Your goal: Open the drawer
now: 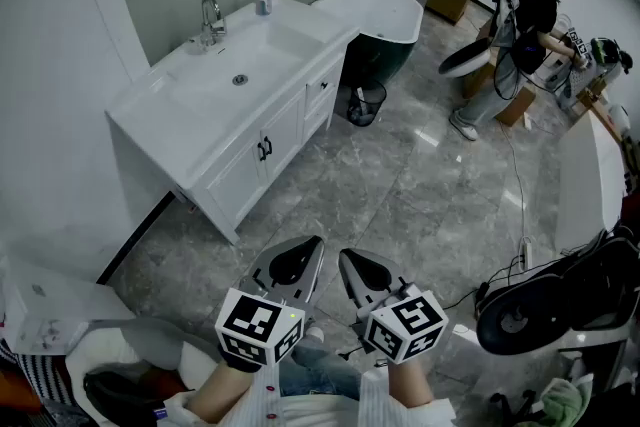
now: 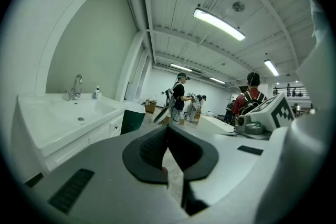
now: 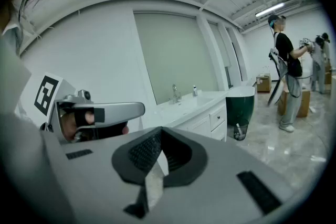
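The white vanity (image 1: 196, 129) with sink and tap stands along the left wall. Its drawers (image 1: 322, 87) are at its far right end and look closed, next to two doors with black handles. Both grippers hang side by side over the marble floor at the bottom of the head view, well short of the vanity. My left gripper (image 1: 303, 260) has its jaws together with nothing in them, and so does my right gripper (image 1: 358, 267). The left gripper (image 2: 168, 131) points towards the drawer front (image 2: 116, 126). In the right gripper view, the right gripper (image 3: 160, 136) faces the drawers (image 3: 218, 119) from some way off.
A dark green bathtub (image 1: 380, 35) and a wire waste bin (image 1: 366, 103) sit just beyond the vanity's drawer end. A person (image 1: 525, 25) stands by a toilet (image 1: 465, 62) at the back right. Cables and black equipment (image 1: 560, 300) lie on the floor at the right.
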A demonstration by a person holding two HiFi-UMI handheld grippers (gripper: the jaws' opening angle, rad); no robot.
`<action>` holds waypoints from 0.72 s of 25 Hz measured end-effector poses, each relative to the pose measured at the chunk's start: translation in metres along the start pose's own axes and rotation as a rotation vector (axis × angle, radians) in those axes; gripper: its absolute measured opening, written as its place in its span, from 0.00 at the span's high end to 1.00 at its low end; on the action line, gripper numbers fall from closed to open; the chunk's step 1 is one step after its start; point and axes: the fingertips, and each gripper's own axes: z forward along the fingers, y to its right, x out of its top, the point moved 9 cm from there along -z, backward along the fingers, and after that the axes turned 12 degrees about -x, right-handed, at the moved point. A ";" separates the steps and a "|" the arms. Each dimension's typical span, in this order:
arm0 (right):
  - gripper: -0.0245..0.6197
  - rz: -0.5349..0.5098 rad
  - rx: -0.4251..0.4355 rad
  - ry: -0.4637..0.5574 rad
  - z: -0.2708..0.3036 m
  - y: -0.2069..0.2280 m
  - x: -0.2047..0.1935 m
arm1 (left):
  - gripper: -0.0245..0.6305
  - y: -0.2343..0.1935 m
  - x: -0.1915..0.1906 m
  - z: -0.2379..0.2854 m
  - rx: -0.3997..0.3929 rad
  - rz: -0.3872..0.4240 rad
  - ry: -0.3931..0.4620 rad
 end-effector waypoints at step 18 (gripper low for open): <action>0.95 0.022 -0.015 0.008 -0.027 0.019 -0.014 | 0.94 0.025 -0.016 0.012 0.004 -0.001 -0.008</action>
